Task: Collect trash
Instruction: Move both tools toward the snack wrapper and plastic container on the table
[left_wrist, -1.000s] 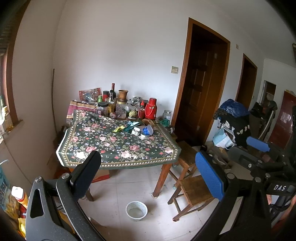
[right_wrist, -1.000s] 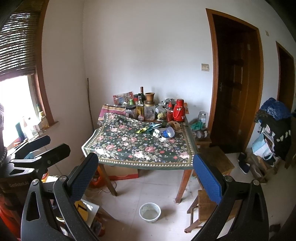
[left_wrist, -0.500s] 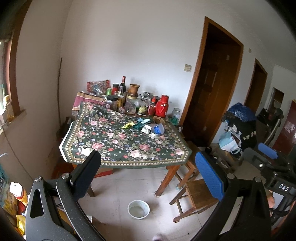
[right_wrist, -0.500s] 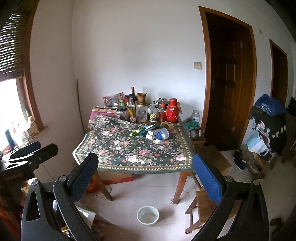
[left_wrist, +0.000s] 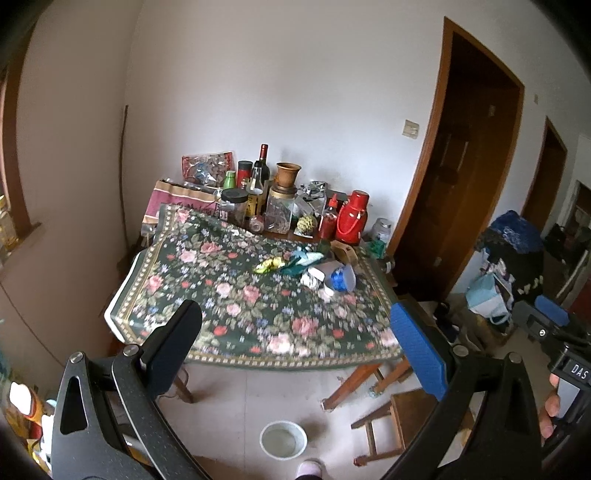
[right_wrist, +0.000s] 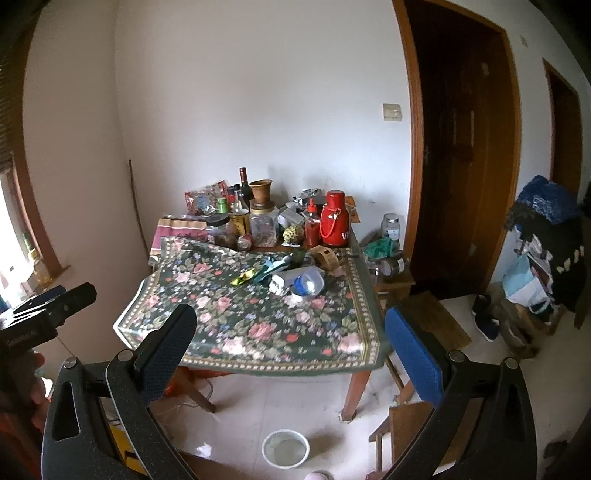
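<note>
Approach to the trash. Both grippers, left (left_wrist: 295, 332) and right (right_wrist: 288, 332), stand well short of the tabletop (right_wrist: 207, 321), fingers spread wide and holding nothing. The step in hand is judged to be the walk-up. It is done well by carrying one gripper over the near edge, keeping it level, and lowering onto a single piece from above, well away from the bottles (right_wrist: 242, 206) along the far edge.

The trash (right_wrist: 280, 275) lies in a loose cluster toward the far right corner of the tabletop: a yellow wrapper (left_wrist: 269, 265), a teal wrapper (left_wrist: 301, 260) touching it, and a tipped blue cup (left_wrist: 341, 277) beside white scraps. The wrappers look thin and crumpled; at this range their exact overlap is probably not resolvable. A white bowl (right_wrist: 285, 447) stands on the floor before the table.
</note>
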